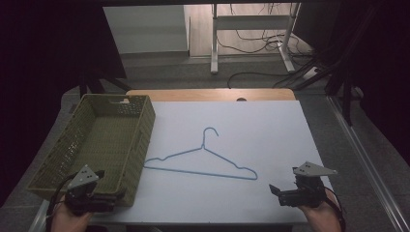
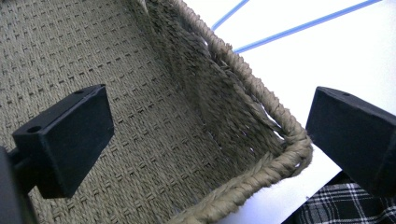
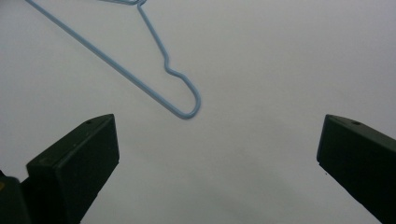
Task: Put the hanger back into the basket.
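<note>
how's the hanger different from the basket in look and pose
The hanger is thin blue wire lying flat on the white table; the basket is a deep, woven, olive-green box with raised walls. The hanger lies mid-table, the basket along the left edge. Neither is held by a gripper.

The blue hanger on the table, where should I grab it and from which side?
Probably the rounded right shoulder end of the blue hanger, taken from above by the right gripper. The wire lies flat on the white table, that loop is the nearest part to those open jaws, and its two close wires give them something to close across.
</note>
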Tool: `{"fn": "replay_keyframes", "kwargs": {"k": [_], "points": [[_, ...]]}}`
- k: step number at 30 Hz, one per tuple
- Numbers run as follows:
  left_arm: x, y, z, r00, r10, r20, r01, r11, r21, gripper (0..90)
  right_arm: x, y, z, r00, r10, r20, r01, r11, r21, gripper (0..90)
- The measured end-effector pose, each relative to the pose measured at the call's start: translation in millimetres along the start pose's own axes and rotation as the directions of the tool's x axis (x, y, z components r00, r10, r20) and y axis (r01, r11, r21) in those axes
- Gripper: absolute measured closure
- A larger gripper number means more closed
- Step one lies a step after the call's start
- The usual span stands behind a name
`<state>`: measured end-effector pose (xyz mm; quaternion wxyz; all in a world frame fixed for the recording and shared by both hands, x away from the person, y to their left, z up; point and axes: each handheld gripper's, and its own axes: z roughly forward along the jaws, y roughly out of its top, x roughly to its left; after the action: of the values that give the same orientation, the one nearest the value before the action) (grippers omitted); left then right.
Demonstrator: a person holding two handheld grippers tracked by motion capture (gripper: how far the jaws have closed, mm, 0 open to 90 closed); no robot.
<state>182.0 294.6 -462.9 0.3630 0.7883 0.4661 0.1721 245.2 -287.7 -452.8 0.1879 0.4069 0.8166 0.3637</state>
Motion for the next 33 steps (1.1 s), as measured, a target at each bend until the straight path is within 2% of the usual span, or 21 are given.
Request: {"fn": "replay_keyframes", "kwargs": {"k": [10,16,22,33], "points": [[-0.2,-0.1,0.3,1.0000,-0.001,-0.002,0.001,1.0000,-0.003,1.2,2.6,14.4,6.6,0.9993,-0.032,-0.019,0.033,0.998,0.061,0.0],[-0.3,-0.1,0.5,1.0000,-0.002,-0.003,0.002,1.0000,-0.003,1.2,2.1,26.2,19.4,0.9975,-0.056,-0.044,0.060,0.993,0.098,0.0],[-0.1,-0.1,0.4,1.0000,0.001,-0.001,-0.001,1.0000,-0.001,1.2,4.4,39.4,33.1,0.9950,-0.076,-0.065,0.084,0.987,0.135,0.0],[0.4,-0.1,0.1,1.0000,0.002,0.004,-0.002,1.0000,0.000,1.2,10.7,63.4,56.8,0.9901,-0.115,-0.079,0.130,0.969,0.209,0.0]]}}
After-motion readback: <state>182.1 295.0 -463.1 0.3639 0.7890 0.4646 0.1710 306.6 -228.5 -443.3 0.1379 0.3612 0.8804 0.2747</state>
